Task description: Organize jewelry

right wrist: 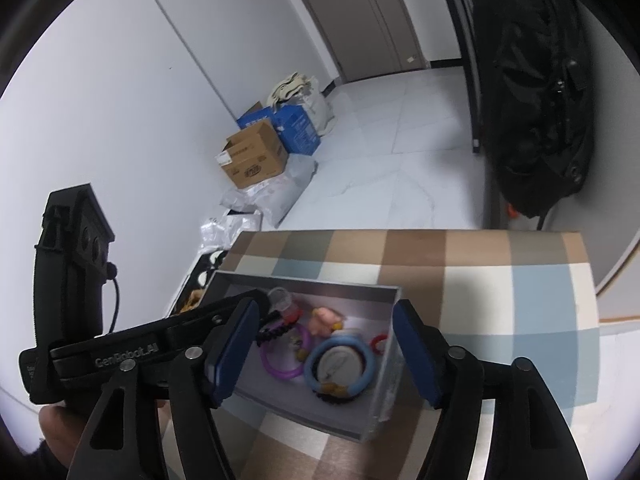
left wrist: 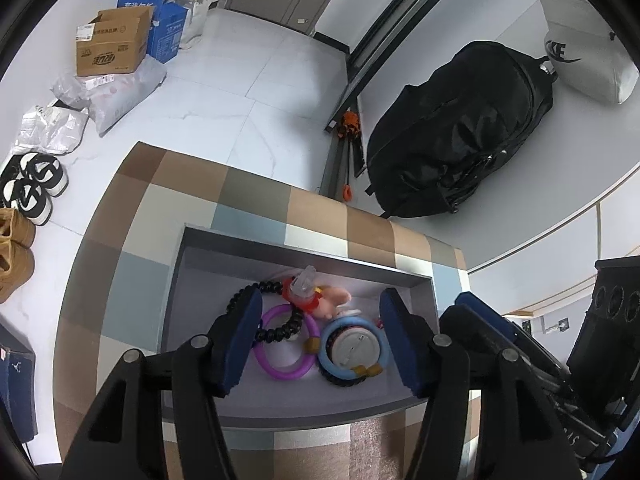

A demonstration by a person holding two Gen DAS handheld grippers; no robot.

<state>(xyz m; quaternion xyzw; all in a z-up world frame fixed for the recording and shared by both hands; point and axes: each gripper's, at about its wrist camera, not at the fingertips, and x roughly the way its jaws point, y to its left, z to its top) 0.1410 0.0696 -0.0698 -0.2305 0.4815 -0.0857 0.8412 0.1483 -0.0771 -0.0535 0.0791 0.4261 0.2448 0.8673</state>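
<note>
A grey open box [left wrist: 304,254] [right wrist: 304,284] stands on the checkered table [left wrist: 256,196]. Inside lie a purple bangle [left wrist: 276,372] [right wrist: 276,372], a blue bangle [left wrist: 325,354] [right wrist: 310,368] around a round pale disc, a black bead bracelet [left wrist: 276,334] [right wrist: 276,330], a pink figure [left wrist: 332,300] [right wrist: 324,318], a clear clip [left wrist: 304,280] and a small red piece [right wrist: 378,343]. My left gripper [left wrist: 322,340] hovers over the box, open, with the jewelry lying below between its blue pads and nothing pressed. My right gripper [right wrist: 326,348] is also open above the box, holding nothing.
A black backpack [left wrist: 460,132] leans on a white surface behind the table. Cardboard boxes [left wrist: 110,46], plastic bags and shoes [left wrist: 32,184] line the floor at the left. A hand [right wrist: 56,424] holds the left gripper's handle close beside the right one.
</note>
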